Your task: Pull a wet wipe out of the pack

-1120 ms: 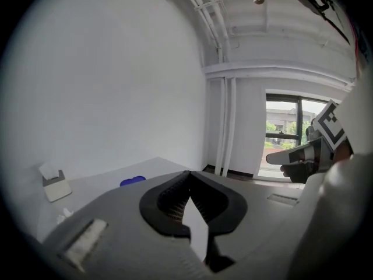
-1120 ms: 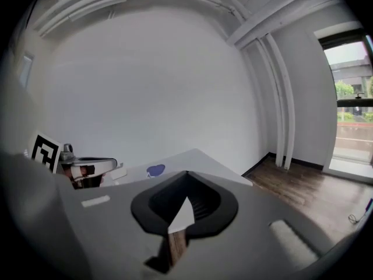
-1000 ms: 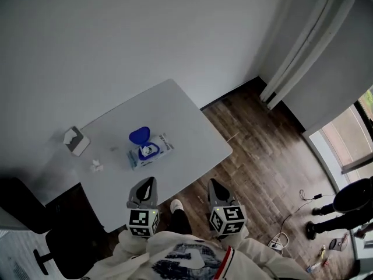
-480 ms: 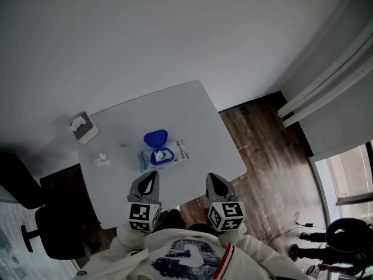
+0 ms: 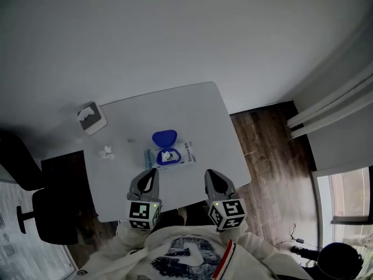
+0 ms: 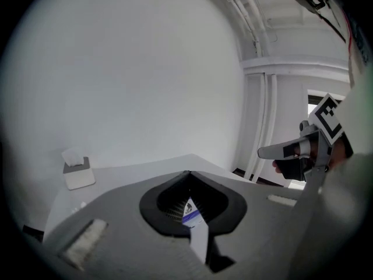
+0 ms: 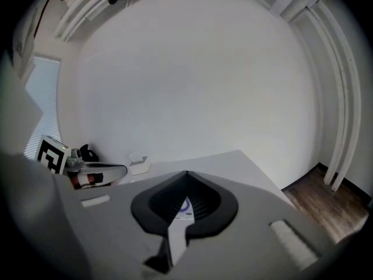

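Note:
The wet wipe pack [image 5: 169,156] lies flat near the middle of the white table [image 5: 198,112]. Its blue lid [image 5: 164,137] stands open, and white shows in the opening. My left gripper [image 5: 151,174] and right gripper [image 5: 208,174] hover side by side over the table's near edge, short of the pack. Both are shut with nothing in them. The left gripper view shows its jaws [image 6: 189,173] meeting, with a bit of the pack [image 6: 191,213] seen through the gap below. The right gripper view shows the same: shut jaws [image 7: 187,172] and the pack [image 7: 184,208].
A white tissue box [image 5: 92,118] sits at the table's far left corner. A small crumpled white wipe [image 5: 106,152] lies left of the pack. A dark chair [image 5: 35,214] stands left of the table. Wooden floor [image 5: 274,150] and a curtain are to the right.
Both grippers have moved forward to the table's near edge, closer to the pack. The head view has swung, so the table now sits more centred. Both stay shut.

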Demonstrator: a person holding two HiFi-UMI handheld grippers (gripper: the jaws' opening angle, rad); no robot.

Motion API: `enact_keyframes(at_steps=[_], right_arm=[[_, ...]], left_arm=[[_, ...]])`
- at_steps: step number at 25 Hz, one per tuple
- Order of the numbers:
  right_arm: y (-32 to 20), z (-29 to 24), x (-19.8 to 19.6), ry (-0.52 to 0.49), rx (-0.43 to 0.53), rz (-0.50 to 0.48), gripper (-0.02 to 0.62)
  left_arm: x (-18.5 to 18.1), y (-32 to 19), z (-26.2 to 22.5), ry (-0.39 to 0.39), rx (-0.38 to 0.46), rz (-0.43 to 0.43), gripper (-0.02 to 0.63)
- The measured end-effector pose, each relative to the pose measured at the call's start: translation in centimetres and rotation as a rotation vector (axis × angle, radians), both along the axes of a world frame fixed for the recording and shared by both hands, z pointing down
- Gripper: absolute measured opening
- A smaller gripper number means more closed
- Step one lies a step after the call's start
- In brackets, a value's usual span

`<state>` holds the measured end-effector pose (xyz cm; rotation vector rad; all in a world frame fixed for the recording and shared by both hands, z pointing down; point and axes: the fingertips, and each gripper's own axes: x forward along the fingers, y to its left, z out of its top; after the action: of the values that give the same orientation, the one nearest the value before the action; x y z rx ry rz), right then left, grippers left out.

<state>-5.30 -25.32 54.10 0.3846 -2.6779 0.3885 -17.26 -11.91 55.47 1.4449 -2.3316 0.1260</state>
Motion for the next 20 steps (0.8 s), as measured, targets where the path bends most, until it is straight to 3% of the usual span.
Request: enact_keyframes(at_steps=[11, 20], right_arm=[[-3.0, 1.1, -5.1, -0.005, -0.025, -0.229, 0.005], [-6.4, 2.4, -6.0, -0.009, -0.086, -0.307, 0.005]], left_arm=[[-2.5, -1.6, 0.6, -0.007, -0.062, -0.19, 0.005], [-2.1, -4.2, 0.2, -0.015, -0.106, -0.269, 0.005]])
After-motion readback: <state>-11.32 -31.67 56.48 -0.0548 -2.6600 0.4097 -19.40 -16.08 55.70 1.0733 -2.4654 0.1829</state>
